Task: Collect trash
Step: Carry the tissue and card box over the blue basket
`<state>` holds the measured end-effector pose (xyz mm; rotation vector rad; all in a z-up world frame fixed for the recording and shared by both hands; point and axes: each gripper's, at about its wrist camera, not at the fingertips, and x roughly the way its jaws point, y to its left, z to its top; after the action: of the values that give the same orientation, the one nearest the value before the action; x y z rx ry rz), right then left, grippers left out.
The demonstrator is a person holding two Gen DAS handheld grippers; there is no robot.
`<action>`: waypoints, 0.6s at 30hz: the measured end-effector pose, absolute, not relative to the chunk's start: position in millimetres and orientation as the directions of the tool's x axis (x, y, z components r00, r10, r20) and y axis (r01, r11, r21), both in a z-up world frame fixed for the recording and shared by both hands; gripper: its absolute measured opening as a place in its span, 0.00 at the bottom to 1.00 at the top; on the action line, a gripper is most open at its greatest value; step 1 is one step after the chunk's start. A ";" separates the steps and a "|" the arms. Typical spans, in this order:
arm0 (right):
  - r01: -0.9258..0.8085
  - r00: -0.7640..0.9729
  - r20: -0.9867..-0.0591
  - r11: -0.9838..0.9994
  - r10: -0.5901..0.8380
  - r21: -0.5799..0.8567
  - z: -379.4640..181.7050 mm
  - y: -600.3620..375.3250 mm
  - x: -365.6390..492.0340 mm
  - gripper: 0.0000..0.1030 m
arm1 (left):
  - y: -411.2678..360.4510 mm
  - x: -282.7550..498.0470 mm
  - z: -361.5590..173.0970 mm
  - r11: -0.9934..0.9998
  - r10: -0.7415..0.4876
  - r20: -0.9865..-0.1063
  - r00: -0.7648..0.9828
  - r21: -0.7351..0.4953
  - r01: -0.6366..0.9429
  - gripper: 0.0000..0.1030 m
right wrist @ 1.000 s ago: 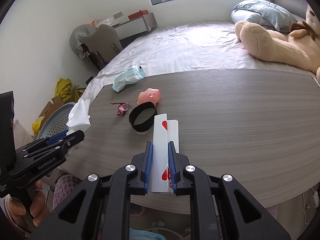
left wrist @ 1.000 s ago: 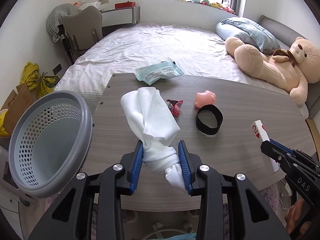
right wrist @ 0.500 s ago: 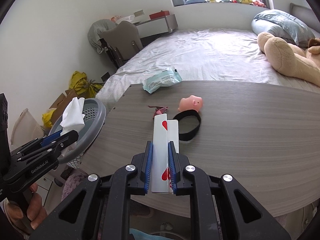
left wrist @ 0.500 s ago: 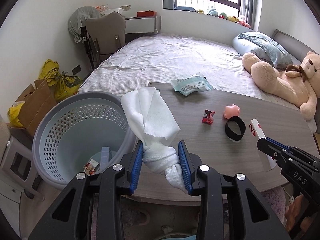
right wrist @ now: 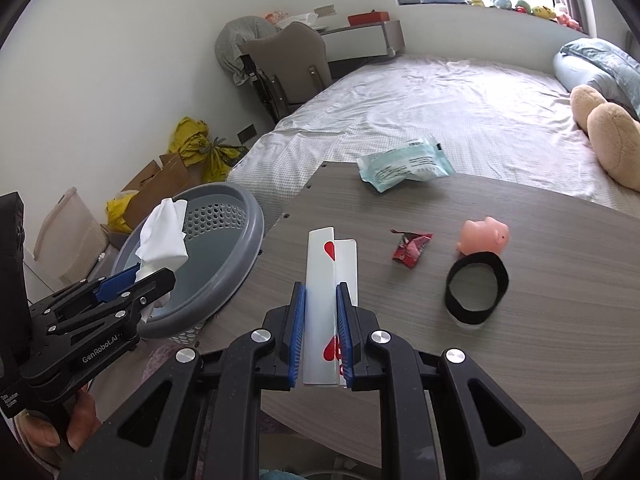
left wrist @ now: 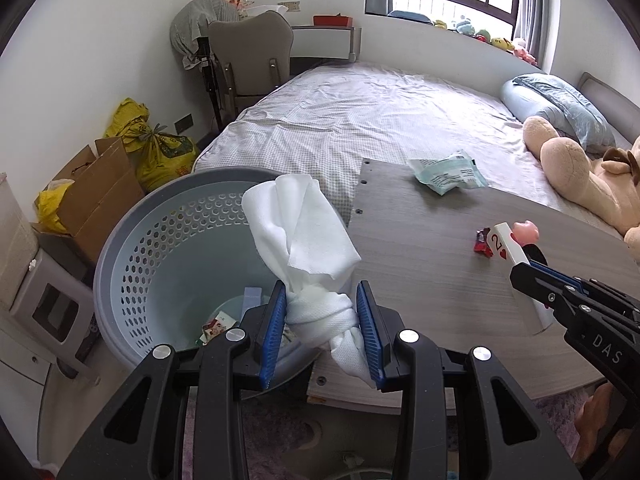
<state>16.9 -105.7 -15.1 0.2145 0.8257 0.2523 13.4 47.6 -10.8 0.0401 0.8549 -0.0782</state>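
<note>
Beside the worktop's (left wrist: 420,280) left end stands the grey perforated basket (left wrist: 132,248), its mouth tipped toward the person, which suits it as the bin for this job: a few scraps of card and wrapper already lie at its bottom. It sits below the worktop edge, so anything carried past that edge can simply be let fall.

Over the basket's near rim hang the left tongs (left wrist: 322,328), their blue pads pressed on the knotted waist of a white wipe (left wrist: 300,236). Gripping the tight knot rather than the loose sheet keeps the cloth from slipping, and the free end stands up above the pads, over the basket's opening. Judging by that, the wipe is placed to be dropped in once the pads part.

Further right, the right tongs (right wrist: 320,336) are closed as far as they go on two playing cards (right wrist: 322,280) held edge-on and pointing away from the camera, red hearts showing. They are above the worktop near its left end, not yet over the basket, so they look like the next load for it.

Across the rest of the worktop lie things not yet collected: a red crumpled wrapper (right wrist: 412,246), a teal-and-white packet (right wrist: 404,164) at the far edge beside the bed (right wrist: 440,96), a pink toy pig (right wrist: 484,234) and, just in front of it, a black band (right wrist: 476,294). The wrapper and packet look like trash; the pig and band may not be.
</note>
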 end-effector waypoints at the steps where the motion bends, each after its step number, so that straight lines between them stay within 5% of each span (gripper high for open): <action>1: -0.146 0.647 -0.697 0.948 0.308 0.284 -15.5 -101.9 20.7 0.16 | 52.8 15.4 -12.1 0.997 -0.043 -0.756 0.653 0.006 0.074 0.33; 18: -0.269 0.577 -0.716 0.919 0.392 0.287 -22.2 -25.4 86.0 0.16 | 120.4 55.4 -23.7 0.999 0.039 -0.781 0.623 0.020 -0.037 0.33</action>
<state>86.0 -25.4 -22.2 0.1523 0.8739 0.3889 55.4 120.4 -23.7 0.0021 0.8971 0.0434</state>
